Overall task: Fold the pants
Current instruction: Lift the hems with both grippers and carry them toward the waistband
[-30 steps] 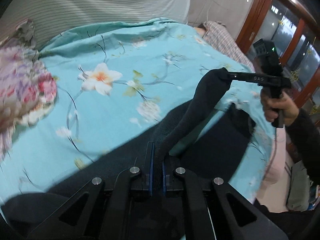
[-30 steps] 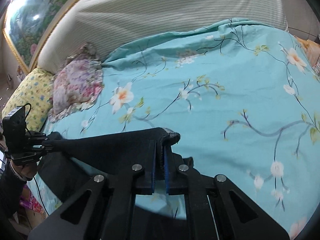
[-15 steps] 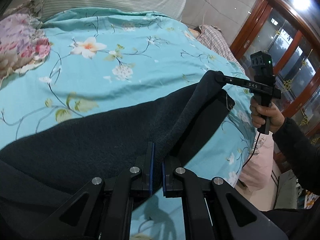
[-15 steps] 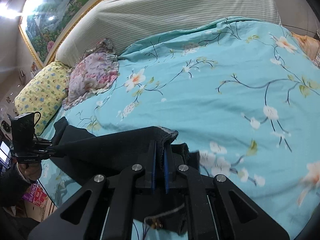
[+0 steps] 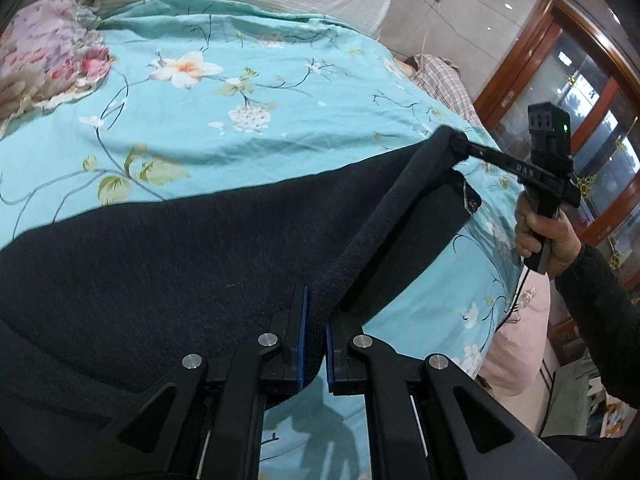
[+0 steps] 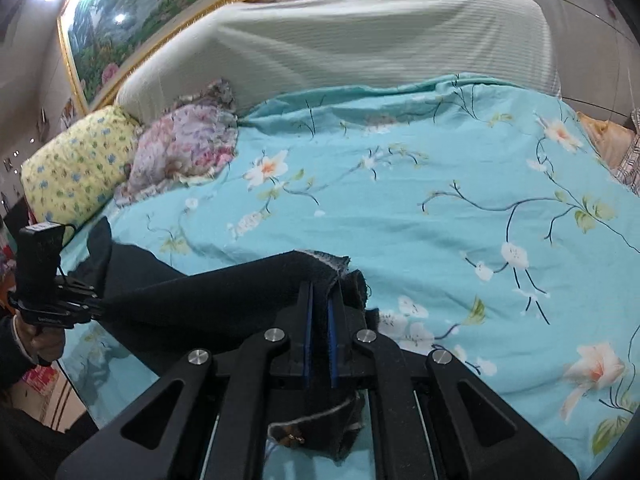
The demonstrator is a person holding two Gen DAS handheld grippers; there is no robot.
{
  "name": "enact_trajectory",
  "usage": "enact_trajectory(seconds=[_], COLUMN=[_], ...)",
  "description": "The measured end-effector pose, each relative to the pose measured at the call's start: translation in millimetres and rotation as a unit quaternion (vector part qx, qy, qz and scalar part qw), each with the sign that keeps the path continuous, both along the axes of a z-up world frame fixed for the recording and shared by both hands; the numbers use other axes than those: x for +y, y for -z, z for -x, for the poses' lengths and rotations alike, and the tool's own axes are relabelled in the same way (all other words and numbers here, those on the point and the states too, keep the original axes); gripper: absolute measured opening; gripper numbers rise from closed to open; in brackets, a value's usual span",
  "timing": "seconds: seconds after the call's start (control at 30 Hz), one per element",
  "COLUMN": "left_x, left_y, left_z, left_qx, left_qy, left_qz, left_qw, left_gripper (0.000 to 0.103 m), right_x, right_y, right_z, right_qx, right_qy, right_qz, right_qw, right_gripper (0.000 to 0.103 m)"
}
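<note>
The turquoise floral bedspread (image 6: 460, 208) stretches wide and bare ahead of me up to the striped cream headboard cover (image 6: 360, 48), with plenty of open surface toward its far side. Two pillows hem in the head end: a pink-and-purple flowered pillow (image 6: 184, 152) and, beside it, a yellow dotted pillow (image 6: 76, 168). On my right the bed drops off toward wood-framed glass doors (image 5: 592, 92), and a plaid cloth (image 5: 444, 80) lies near that far corner.

The dark pants (image 5: 160, 256) lie across the near part of the bedspread, a thick, slightly fuzzy knit-looking fabric in charcoal. One folded edge is lifted into a taut band between my two tools, while the broad rest lies flat.

My left gripper (image 5: 314, 344) has its blue-padded jaws pinching that edge, the jaws just easing apart with cloth between them. My right gripper (image 6: 320, 320) is pressed tight on the other end, where a frayed hem (image 6: 328, 258) pokes above the pads. My right hand (image 5: 544, 240) wraps the handle, dark sleeve (image 5: 600, 312) behind it, gripper angled downward.
</note>
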State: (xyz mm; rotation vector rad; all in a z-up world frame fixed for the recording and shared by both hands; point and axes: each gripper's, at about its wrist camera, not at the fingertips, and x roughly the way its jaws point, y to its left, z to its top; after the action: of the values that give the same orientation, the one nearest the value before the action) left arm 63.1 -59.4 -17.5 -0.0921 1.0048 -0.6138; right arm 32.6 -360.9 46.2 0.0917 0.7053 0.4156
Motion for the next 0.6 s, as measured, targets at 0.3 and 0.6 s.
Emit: enact_trajectory(seconds=[0.3,0.6], left_x=[5,43], left_y=[7,-9], left_z=[9,30], left_qx=[0.017,0.010], left_qy=[-0.030,-0.103], left_qz=[-0.002,0.029], left_qw=[0.9994,0.9942], left_gripper=[0.027,0.052], right_x=[-14,-13], right_y=[28,-12], right_z=[24,61], right_qx=[0.058,-0.002], right_qy=[0.020,0.066], right_qz=[-0.024,-0.052], right_qw=[0.998,0.996], right_gripper=[0.020,0.067])
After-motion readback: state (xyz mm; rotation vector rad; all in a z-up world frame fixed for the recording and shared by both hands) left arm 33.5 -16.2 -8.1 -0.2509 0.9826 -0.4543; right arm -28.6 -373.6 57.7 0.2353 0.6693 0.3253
